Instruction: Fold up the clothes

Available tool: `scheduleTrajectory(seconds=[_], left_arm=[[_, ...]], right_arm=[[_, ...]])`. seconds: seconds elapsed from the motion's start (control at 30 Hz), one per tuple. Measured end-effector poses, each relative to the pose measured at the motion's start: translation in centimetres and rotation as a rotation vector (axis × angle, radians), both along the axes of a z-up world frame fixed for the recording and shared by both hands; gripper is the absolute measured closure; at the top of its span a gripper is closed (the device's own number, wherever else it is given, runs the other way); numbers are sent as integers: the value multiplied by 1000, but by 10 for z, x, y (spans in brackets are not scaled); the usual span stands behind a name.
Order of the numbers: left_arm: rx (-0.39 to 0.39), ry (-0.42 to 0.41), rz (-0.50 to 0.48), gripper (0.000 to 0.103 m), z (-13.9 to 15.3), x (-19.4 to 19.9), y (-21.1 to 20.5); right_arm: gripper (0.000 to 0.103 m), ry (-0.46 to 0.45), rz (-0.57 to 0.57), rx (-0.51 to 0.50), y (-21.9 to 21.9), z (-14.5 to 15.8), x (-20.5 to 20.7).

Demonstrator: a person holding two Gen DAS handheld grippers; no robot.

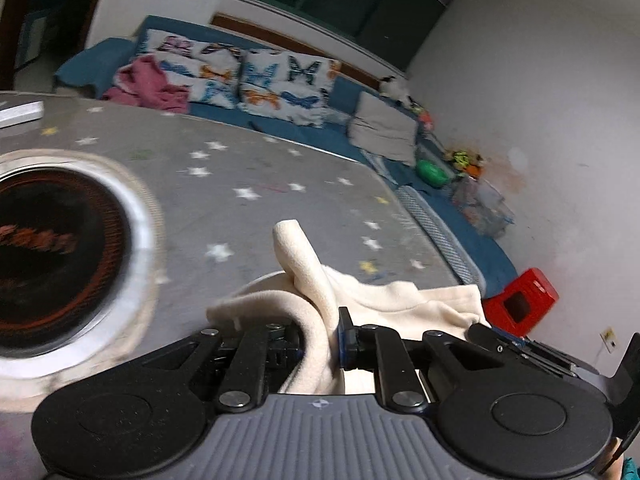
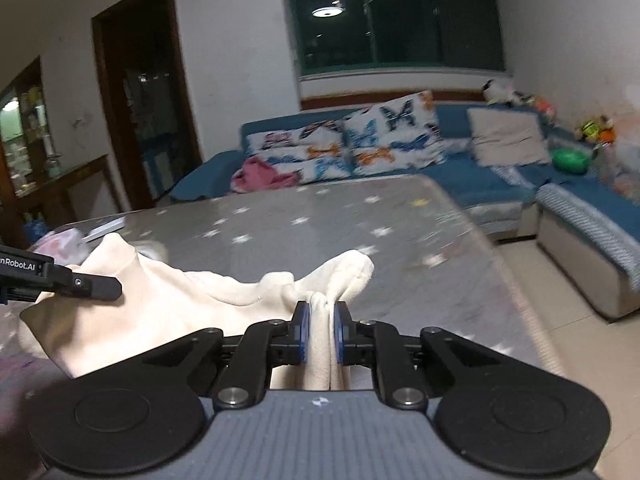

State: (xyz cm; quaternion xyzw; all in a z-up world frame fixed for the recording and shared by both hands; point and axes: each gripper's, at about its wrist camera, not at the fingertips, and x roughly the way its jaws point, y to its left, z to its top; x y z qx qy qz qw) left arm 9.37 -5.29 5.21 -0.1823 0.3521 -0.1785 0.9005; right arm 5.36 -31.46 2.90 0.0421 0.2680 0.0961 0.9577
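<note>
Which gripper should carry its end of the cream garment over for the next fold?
Probably the right gripper: its pads clamp a neat bunched edge of the cream garment, with open star-patterned table ahead. The left gripper also grips cloth, but beside the round inset burner.

White lettering "nRobot.AI", start cut off by frame edge, on left gripper (image 2: pixel 60 280) body, mid-left. Nothing else legible.

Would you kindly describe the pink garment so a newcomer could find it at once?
Look beyond the star-patterned table to the blue sofa. At its left end, under the butterfly cushions, lies the crumpled pink garment, the only pink thing there; the garment in the fingers is cream.
</note>
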Motion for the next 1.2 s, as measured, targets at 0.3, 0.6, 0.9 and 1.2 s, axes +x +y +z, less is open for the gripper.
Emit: scheduleTrajectory(seconds=[0.3,0.6,0.9,1.2], left_arm=[[-16,-17,-121,88,-3,32,-70],[125,161,-147,74,-55,51,-82],[155,47,-110,73,-33,59,-76],[191,10,-82,73,-32,72,-85]], right_arm=[[92,-25,-130,-92,-56,19,14],[86,92,-209,-142,-79,-22,37],[61,111,-143,-56,-76,-29,61],[42,176,-128,-47,-65,-60,78]])
